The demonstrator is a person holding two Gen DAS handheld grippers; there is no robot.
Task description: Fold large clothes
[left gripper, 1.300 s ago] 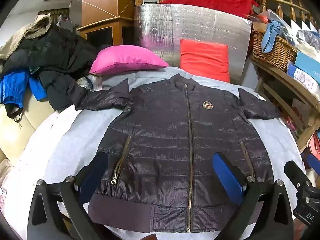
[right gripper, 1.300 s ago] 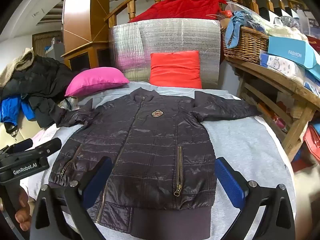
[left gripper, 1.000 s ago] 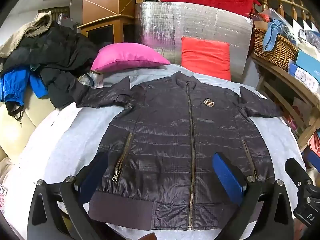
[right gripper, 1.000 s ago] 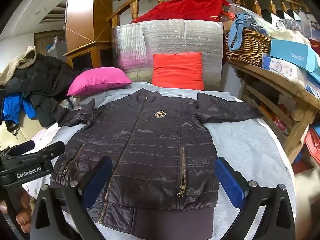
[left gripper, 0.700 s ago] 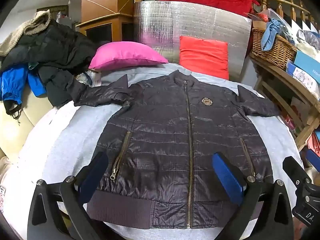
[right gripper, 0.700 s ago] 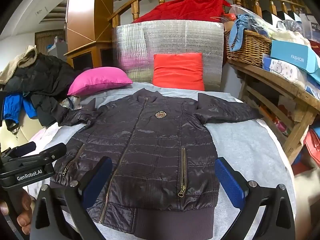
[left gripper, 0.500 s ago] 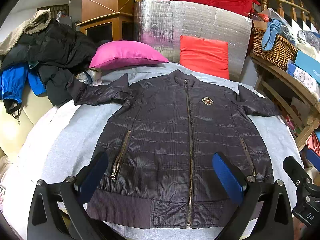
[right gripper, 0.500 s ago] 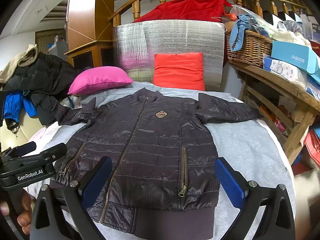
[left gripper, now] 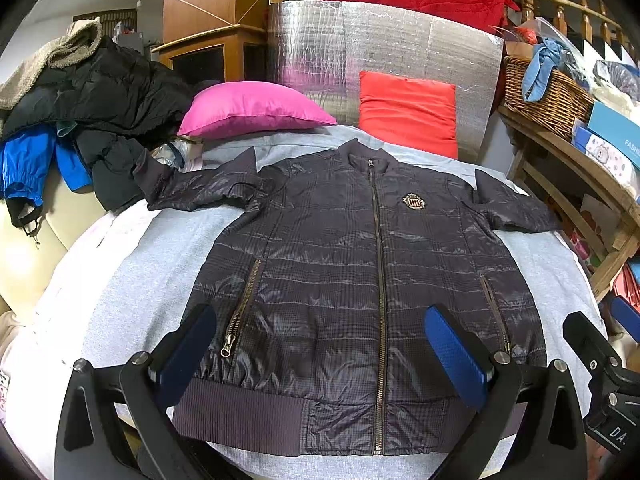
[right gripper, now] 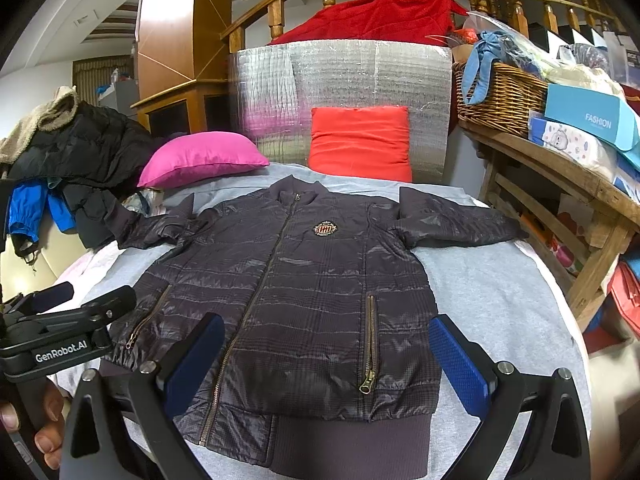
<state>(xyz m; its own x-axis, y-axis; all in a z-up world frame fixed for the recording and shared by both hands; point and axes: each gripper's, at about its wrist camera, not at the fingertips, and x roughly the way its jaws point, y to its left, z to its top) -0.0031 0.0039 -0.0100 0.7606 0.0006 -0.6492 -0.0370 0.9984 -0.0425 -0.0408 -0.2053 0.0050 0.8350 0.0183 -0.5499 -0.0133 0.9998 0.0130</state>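
Note:
A dark quilted zip jacket [left gripper: 360, 272] lies flat, front up and zipped, on the grey cloth-covered table [left gripper: 132, 280], both sleeves spread sideways. It also shows in the right wrist view [right gripper: 296, 292]. My left gripper [left gripper: 320, 352] is open and empty, hovering above the jacket's hem near the front edge. My right gripper [right gripper: 324, 364] is open and empty, above the hem a little to the right. The left gripper's body [right gripper: 60, 340] shows at the left of the right wrist view.
A pink pillow [left gripper: 252, 108] and a red pillow [left gripper: 408, 108] lean at the table's back against a silver foil panel [left gripper: 384, 52]. A heap of dark coats [left gripper: 88, 104] lies at the left. A wooden shelf [right gripper: 560, 176] with a wicker basket [right gripper: 500, 100] and boxes stands at the right.
Both grippers have drifted slightly, staying open above the hem. The jacket has not moved.

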